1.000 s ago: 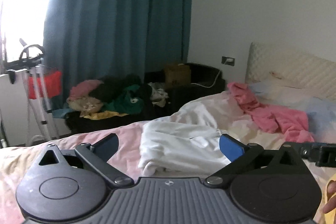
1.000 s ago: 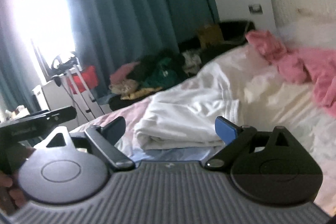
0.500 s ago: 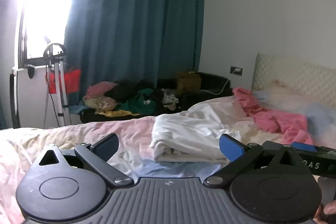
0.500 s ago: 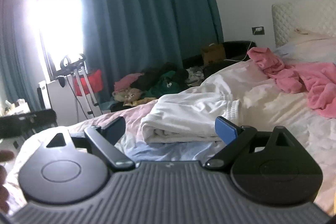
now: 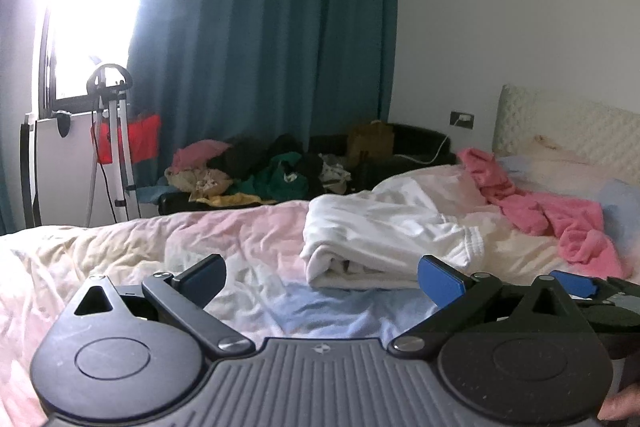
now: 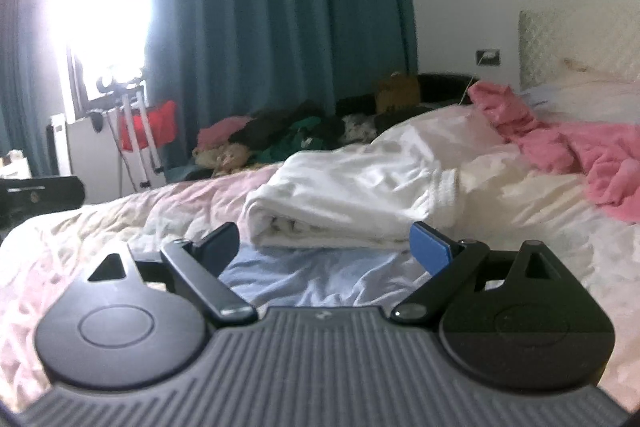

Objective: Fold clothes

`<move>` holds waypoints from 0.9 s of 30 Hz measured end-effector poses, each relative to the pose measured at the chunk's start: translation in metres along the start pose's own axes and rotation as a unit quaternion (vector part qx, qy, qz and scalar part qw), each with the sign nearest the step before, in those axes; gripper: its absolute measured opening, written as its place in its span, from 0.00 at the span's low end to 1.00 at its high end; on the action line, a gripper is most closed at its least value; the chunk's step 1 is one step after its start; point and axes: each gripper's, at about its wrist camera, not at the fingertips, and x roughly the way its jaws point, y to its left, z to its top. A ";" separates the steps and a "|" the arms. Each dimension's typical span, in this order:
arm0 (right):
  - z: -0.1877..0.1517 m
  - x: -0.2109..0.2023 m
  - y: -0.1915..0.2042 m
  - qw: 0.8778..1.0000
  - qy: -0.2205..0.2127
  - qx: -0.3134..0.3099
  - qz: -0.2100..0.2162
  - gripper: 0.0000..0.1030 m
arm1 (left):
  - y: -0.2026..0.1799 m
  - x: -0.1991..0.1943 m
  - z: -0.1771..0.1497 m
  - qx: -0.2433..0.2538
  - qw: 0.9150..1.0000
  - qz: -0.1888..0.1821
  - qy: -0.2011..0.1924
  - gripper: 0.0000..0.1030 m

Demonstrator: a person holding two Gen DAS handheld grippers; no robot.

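A folded white garment (image 5: pixel 384 243) lies on the bed, ahead and right of centre in the left wrist view. It also shows in the right wrist view (image 6: pixel 352 203), just beyond the fingers. My left gripper (image 5: pixel 322 277) is open and empty, short of the garment. My right gripper (image 6: pixel 326 247) is open and empty, close in front of the garment's folded edge. The right gripper's blue finger (image 5: pixel 572 283) shows at the right edge of the left wrist view.
The bed has a crumpled pink, cream and pale blue quilt (image 5: pixel 160 251). Pink clothing (image 5: pixel 552 211) lies near the headboard (image 5: pixel 568 135). A dark couch piled with clothes (image 5: pixel 260 175) stands beyond the bed, with a tripod (image 5: pixel 112 147) by the window and teal curtain (image 5: pixel 260 39).
Both grippers have drawn back and swung, so the white garment sits farther right in the left view. The right gripper has come in beside the left. Both stay open.
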 end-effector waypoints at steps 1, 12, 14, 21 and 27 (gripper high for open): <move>-0.001 0.002 0.001 1.000 0.003 0.000 0.002 0.91 | 0.001 0.002 -0.002 -0.001 1.000 0.002 0.001 1.00; -0.004 -0.007 0.001 1.000 -0.015 -0.005 -0.015 0.91 | 0.006 0.008 -0.014 -0.009 1.000 0.000 0.009 1.00; -0.005 -0.008 0.001 1.000 -0.013 -0.010 -0.014 0.91 | 0.006 0.009 -0.016 -0.012 1.000 0.001 0.016 1.00; -0.006 -0.008 0.000 1.000 -0.010 -0.011 -0.010 0.91 | 0.006 0.005 -0.018 -0.015 1.000 0.011 0.016 1.00; -0.007 -0.005 -0.001 1.000 0.000 -0.007 -0.008 0.91 | 0.001 0.001 -0.015 -0.013 1.000 0.019 0.008 1.00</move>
